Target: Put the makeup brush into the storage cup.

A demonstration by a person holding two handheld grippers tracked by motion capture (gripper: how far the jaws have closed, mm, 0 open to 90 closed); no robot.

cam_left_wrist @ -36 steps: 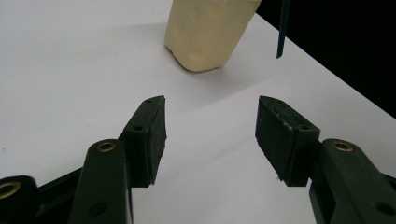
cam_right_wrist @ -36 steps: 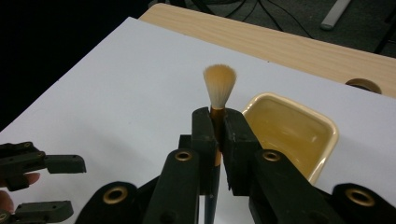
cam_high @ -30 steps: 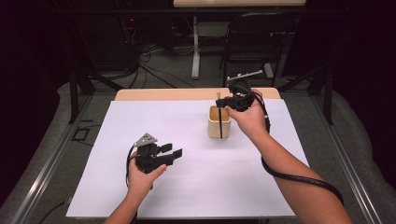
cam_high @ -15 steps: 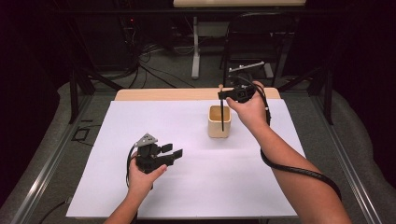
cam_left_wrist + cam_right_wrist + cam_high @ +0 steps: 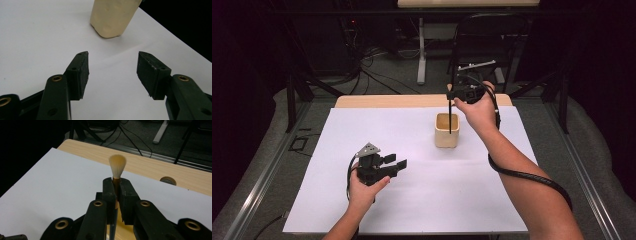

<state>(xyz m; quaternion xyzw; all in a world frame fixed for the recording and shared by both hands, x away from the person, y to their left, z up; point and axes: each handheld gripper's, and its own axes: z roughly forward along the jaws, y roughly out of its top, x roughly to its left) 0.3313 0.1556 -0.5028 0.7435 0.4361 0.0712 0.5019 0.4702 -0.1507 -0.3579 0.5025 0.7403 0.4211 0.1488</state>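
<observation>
Fingers, right (image 5: pixel 116 195): black, blocky, clamped on the brush (image 5: pixel 117 166) just under its tuft.
Fingers, left (image 5: pixel 113 72): rubbery black pads spread wide, nothing between them, low over the paper.
Brush: pale soft tuft, slim dark handle, upright above the cup.
Cup (image 5: pixel 447 130): cream, square, rounded corners, on white paper (image 5: pixel 337 135).
Desk (image 5: pixel 377 101): light wood.

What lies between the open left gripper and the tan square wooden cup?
Nothing but bare white paper: in the left gripper view, the left gripper faces the tan square wooden cup across an empty stretch; the high view agrees.
</observation>
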